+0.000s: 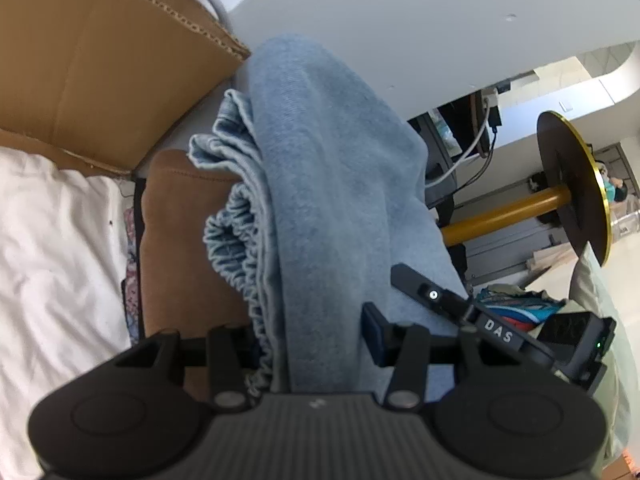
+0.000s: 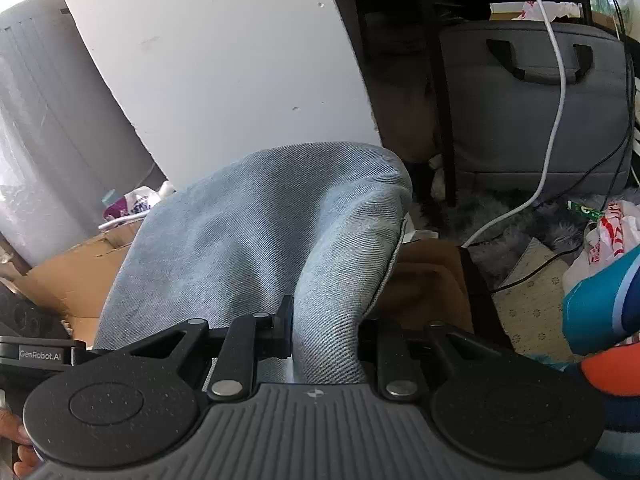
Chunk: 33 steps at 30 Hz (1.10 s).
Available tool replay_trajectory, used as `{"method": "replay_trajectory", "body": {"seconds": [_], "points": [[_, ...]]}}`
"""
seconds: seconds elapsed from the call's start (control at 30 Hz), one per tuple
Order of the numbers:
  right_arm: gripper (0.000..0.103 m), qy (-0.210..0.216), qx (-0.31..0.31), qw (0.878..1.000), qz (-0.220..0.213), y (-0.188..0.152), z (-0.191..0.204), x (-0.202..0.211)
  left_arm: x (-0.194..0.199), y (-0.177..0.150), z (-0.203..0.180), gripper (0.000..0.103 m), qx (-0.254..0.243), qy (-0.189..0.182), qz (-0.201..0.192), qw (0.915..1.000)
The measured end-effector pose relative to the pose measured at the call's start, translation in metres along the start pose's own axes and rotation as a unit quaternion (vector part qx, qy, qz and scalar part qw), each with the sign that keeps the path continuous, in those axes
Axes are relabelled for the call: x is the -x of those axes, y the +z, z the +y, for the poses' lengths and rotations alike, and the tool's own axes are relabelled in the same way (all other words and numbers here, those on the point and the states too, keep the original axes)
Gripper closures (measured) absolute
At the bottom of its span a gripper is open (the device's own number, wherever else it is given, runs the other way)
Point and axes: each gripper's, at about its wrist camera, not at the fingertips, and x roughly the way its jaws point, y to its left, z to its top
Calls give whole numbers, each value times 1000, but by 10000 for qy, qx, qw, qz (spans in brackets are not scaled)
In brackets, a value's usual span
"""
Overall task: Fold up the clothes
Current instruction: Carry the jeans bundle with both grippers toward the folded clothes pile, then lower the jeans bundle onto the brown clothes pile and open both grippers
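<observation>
Jeans (image 1: 320,184) bunched thick between left gripper (image 1: 316,344) fingers, clamped; right gripper (image 2: 326,336) pinches another fold narrow. Denim draped over brown cushion (image 1: 180,240), cardboard box (image 1: 100,60) just beside, white wall panel (image 2: 224,64) behind.

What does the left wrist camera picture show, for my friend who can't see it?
The left gripper is clamped on a folded pair of light blue jeans. A cardboard box and white cloth lie to the left.
</observation>
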Motion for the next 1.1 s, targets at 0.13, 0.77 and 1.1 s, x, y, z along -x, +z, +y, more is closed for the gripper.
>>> {"method": "replay_trajectory", "body": {"seconds": [0.13, 0.77, 1.1], "points": [[81, -58, 8, 10000, 44, 0, -1, -2, -4, -2, 8, 54, 104, -99, 6, 9999], [80, -227, -303, 9988, 315, -12, -25, -47, -33, 7, 47, 42, 700, 247, 245, 9969], [80, -303, -381, 9985, 250, -15, -24, -46, 28, 29, 19, 49, 232, 1221, 309, 9918]]}}
